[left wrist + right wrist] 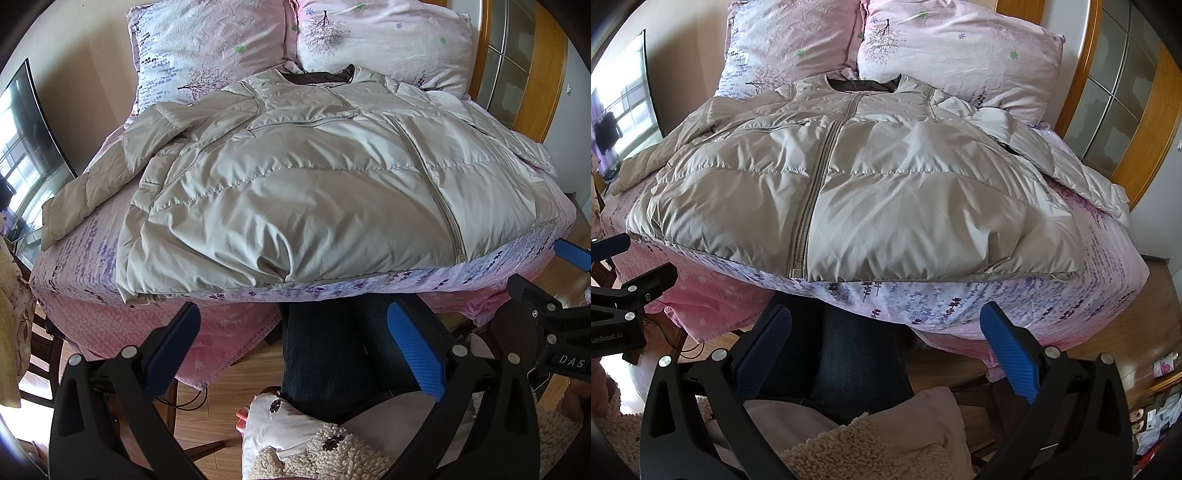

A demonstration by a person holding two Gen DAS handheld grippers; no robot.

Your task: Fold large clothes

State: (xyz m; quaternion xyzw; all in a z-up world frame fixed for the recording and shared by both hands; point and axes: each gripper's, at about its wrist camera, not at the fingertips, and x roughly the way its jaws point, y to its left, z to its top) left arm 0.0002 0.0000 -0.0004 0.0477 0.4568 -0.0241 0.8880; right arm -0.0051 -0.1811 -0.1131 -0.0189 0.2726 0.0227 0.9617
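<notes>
A: Left side first. What lies there?

B: Left sleeve [85,184] of the beige puffer jacket [295,192] trails out over the pink floral bedsheet [74,266]. Jacket is spread flat, front up, zipper [812,192] closed, collar toward the two pillows [384,40], hem at the near bed edge.

A: Left gripper?

B: Left gripper [295,350] hangs off the bed, before the hem, jaws wide apart, nothing between them but a person's jeans [332,350] below.

A: Right side?

B: Right gripper [886,347] likewise: jaws spread, empty, short of the hem. Right sleeve [1082,177] lies angled toward the bed's right edge.
</notes>
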